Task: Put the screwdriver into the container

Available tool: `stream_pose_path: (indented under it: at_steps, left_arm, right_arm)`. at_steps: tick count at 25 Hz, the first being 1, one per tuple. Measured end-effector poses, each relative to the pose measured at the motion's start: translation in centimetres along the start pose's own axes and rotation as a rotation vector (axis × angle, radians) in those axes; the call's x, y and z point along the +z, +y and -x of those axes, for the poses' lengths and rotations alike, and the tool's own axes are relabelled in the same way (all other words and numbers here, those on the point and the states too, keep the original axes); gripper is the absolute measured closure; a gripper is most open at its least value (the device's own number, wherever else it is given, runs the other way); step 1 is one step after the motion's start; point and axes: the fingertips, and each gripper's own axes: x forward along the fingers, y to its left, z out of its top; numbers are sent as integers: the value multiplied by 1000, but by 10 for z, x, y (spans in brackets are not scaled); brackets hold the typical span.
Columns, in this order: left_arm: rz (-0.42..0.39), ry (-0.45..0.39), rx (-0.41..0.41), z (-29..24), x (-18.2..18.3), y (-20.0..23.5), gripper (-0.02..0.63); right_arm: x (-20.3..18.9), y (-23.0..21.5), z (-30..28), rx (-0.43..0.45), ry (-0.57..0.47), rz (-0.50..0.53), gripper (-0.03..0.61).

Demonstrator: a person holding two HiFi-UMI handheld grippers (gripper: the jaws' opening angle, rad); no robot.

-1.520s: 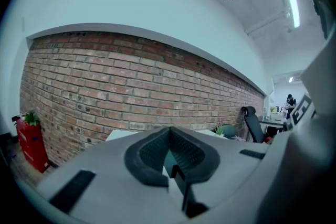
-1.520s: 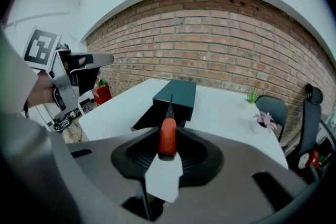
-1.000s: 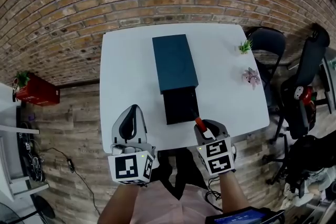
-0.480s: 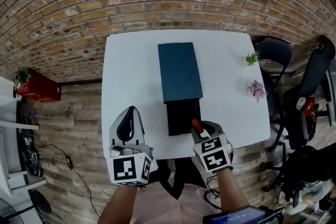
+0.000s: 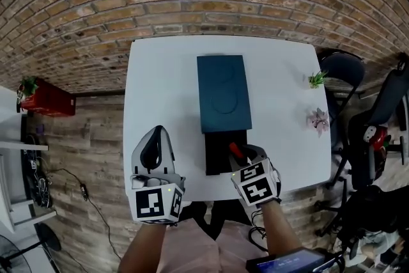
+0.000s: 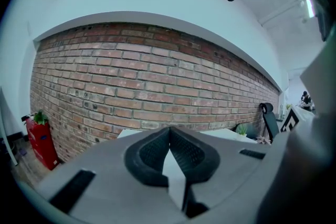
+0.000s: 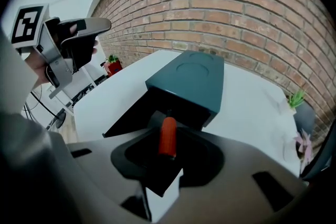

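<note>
- Right gripper [image 5: 245, 155] has the screwdriver [image 5: 234, 150]. Its fingers [image 7: 207, 157] are clamped on the lower end of the red handle, as the right gripper view shows plainly.
- The handle's long axis runs straight ahead out of the grip. The thin shaft leads and points at the container [image 5: 223, 94].
- The container sits mid-tabletop [image 5: 153, 73], teal cover slid toward the brick wall, its black open tray [image 5: 216, 151] exposed at the near end.
- Here's the key relation: from the head view the screwdriver hangs over the tray's near right corner, so the opening lies just ahead of and below the tip.
- My read: tip down into the tray, then let go.
- Left gripper [image 5: 155, 139] is off to the tray's left and well apart from it. Its fingers [image 6: 149, 152] are pressed together on nothing, so the right side is the nearer one.
</note>
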Motion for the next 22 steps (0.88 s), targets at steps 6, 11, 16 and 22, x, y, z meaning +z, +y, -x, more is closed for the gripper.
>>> stream_pose_path:
  at_steps: [6, 11, 16, 22]
  left_arm:
    - [3, 10, 1, -4, -2, -1, 603]
    - [-1, 5, -14, 3, 1, -5, 603]
    - [-12, -26, -50, 15, 14, -16, 603]
    - [-44, -83, -100, 33, 51, -33, 603]
  right_arm:
    - [1, 0, -8, 13, 1, 6, 461]
    - [8, 2, 1, 16, -57, -23, 419]
    - [29, 1, 29, -11, -196, -68, 435]
    - [72, -2, 88, -91, -442, -83, 472]
